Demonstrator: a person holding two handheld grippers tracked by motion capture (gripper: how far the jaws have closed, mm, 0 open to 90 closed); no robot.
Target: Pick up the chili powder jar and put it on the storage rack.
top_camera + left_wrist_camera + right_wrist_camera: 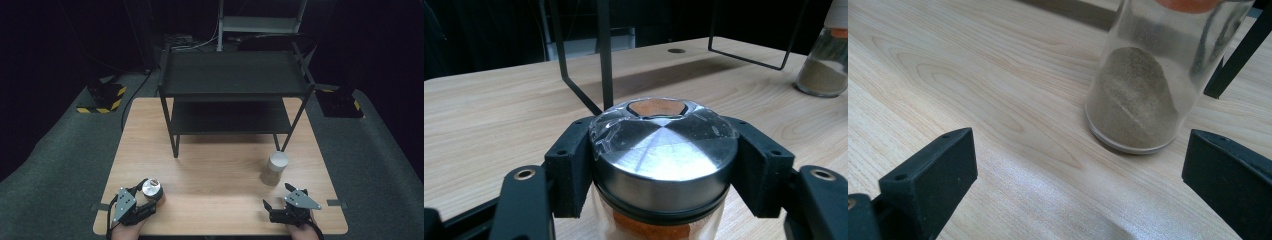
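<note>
L claw (664, 165) clamped on steel-lid jar (663, 160); R claw (1078, 185) wide open, empty, near grey-powder jar (1140, 95) on worktop (210, 170).

Pale matt wood-grain table (215, 170); matt black metal rack (232, 75). Jar at 7 o'clock (664, 160): brushed glossy metal lid, clear glass. Jar at 4 o'clock (1148, 85): clear glass, grey-brown powder.

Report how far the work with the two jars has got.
Done: the left gripper is shut on the metal-lidded jar. In hand: the right gripper stands open, short of the white-lidded jar. Left: likely gripping that jar; both remain on the table, the rack bare.
</note>
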